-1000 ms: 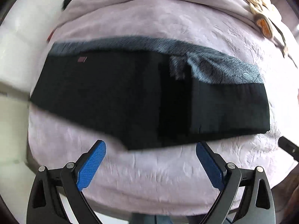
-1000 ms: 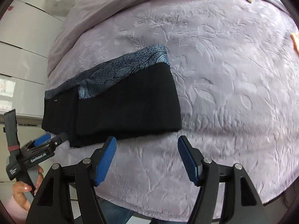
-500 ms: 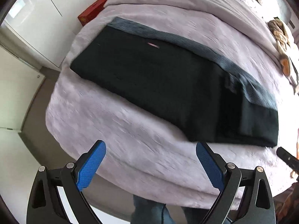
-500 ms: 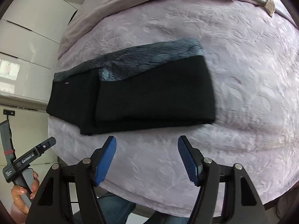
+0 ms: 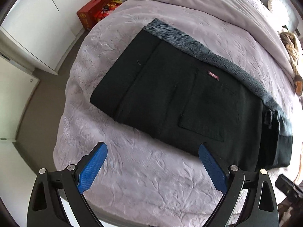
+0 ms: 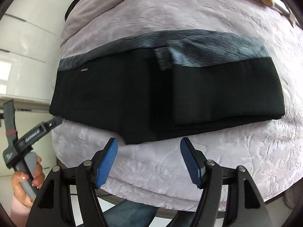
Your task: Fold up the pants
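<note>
Both of my hands have swung sideways along the bed (image 5: pixel 151 179) in the past second, so the pants (image 5: pixel 189 102) now sit closer and larger ahead of each camera, and my left view now takes in the far folded end that it did not show before. My left tool (image 5: pixel 152 167) hangs above the lilac bedspread with its blue pads spread wide and nothing between them; my right tool (image 6: pixel 148 161) is likewise open and empty, poised just short of the near hem. The black pants (image 6: pixel 161 98) lie flat on the bed, already folded over once, their grey patterned band (image 6: pixel 189 45) running along the far edge. Their long axis runs crosswise in front of me, left to right, parallel to the bed's near edge. Seen from the right wrist, my left hand (image 6: pixel 26 181) grips its handle off the garment's left end, while the right tool faces the middle of the near edge, where a doubled layer begins. By my reading, the coming move turns on that crosswise lie: each tool takes its own end, and the right is nearer to the cloth. A red box (image 5: pixel 94 13) stands on the floor beyond the bed.
</note>
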